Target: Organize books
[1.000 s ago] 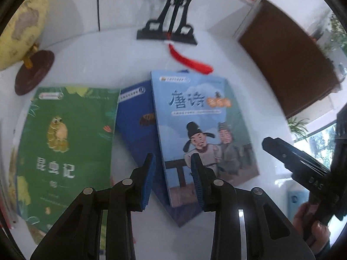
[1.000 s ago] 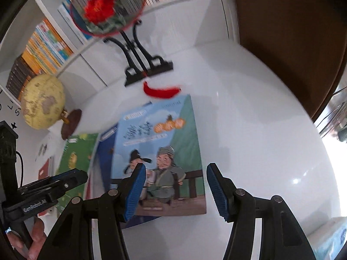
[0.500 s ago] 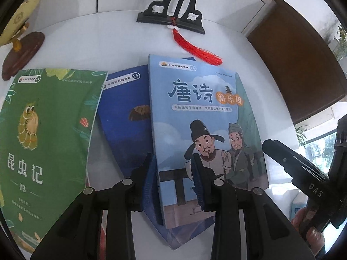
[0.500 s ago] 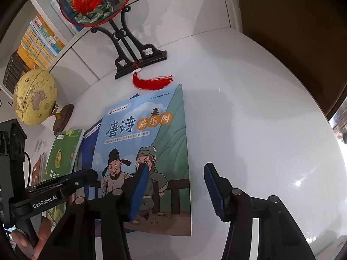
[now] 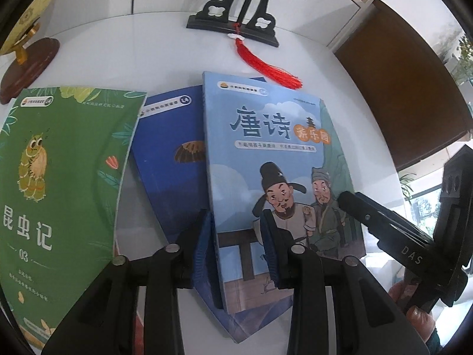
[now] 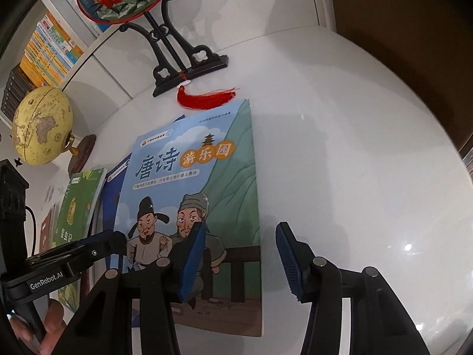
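Three books lie on the white table. A light blue book with two cartoon men rests on a dark blue book. A green insect book lies to their left. My left gripper points down over the light blue book's left edge, one finger on each side, jaws apart and not pressing. My right gripper straddles that book's right edge the same way, open, with one finger over the cover and one over bare table.
A black fan stand with a red tassel stands behind the books. A yellow globe sits at the back left, before a bookshelf. Dark brown furniture borders the table on the right. A hand grips the left tool.
Both grippers have sunk closer to the light blue book, which now fills more of each view. The right jaws have narrowed somewhat. The books have not moved.
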### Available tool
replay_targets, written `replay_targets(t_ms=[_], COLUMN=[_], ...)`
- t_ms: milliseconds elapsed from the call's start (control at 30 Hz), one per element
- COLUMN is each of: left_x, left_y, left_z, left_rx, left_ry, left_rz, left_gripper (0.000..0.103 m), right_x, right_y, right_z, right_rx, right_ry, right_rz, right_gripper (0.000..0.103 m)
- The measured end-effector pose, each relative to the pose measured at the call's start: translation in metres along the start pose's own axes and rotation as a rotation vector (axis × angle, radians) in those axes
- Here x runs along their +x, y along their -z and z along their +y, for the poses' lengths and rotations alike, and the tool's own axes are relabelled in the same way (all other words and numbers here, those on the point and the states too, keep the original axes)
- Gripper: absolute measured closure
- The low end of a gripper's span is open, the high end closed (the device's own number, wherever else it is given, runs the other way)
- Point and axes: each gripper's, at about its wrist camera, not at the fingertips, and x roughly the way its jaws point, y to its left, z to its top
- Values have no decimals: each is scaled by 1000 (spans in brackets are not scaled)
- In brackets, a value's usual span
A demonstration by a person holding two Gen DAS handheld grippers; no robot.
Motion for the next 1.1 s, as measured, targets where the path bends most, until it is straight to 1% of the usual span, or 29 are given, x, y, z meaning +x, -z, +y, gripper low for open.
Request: replay_targets(t_ms=[100, 200, 267, 367, 400, 533, 567, 633, 667, 700, 767, 833, 867, 900, 933, 1033, 1067, 1100], left_x=[0, -1, -2, -4, -4, -5, -6, -6, -6, -6, -7, -7, -7, -8, -8, -8, -8, -8], left_y=[0, 0, -1, -3, -3, -5, -6, -6, -6, -6, -5, -5, -6, -5, -5, -5, -5, -5], left_z=[-1, 0, 2, 6, 9, 23, 25, 24, 22, 18, 17, 16, 16, 17, 18, 19, 19, 19], left_rx=[5, 1, -10, -31, -43, -87, -94, -93, -86, -72, -67, -68, -67, -66, -69, -77, -80, -83], left_ry=[-3, 6, 19, 43, 58, 141, 148, 142, 132, 115, 102, 102, 96, 93, 99, 112, 112, 110], left_rz=[-4, -7, -6, -9, -9, -6, -7, -9, -11, -14, -17, -19, -22, -24, -24, -19, -18, -18], left_gripper=[72, 72, 72, 72, 72, 72, 72, 72, 72, 72, 71, 69, 69, 69, 69, 69, 69, 69], right_x=[3, -1, -10, -21, -24, -26, -27, -27, -26, -22, -12, -4, -1, -2, -5, -22, -26, -29], right_y=[0, 0, -1, -3, -3, -1, 0, 2, 2, 2, 4, 6, 6, 5, 4, 2, 1, 2], right_z=[5, 10, 10, 9, 5, -25, -30, -36, -36, -35, -25, -17, -14, -9, -8, -4, 2, 11], right_rx=[5, -11, -4, 8, 34, 228, 270, 324, 329, 323, 253, 191, 173, 154, 150, 141, 113, 69], right_ry=[-31, -16, -42, -106, -143, -365, -431, -525, -526, -505, -410, -324, -300, -291, -307, -399, -394, -361], right_rz=[12, 4, -17, -45, -48, -40, -41, -32, -19, 1, 43, 59, 63, 52, 39, -11, -16, -15], right_gripper=[54, 54, 54, 53, 53, 53, 53, 52, 52, 52, 50, 48, 47, 47, 47, 47, 47, 47])
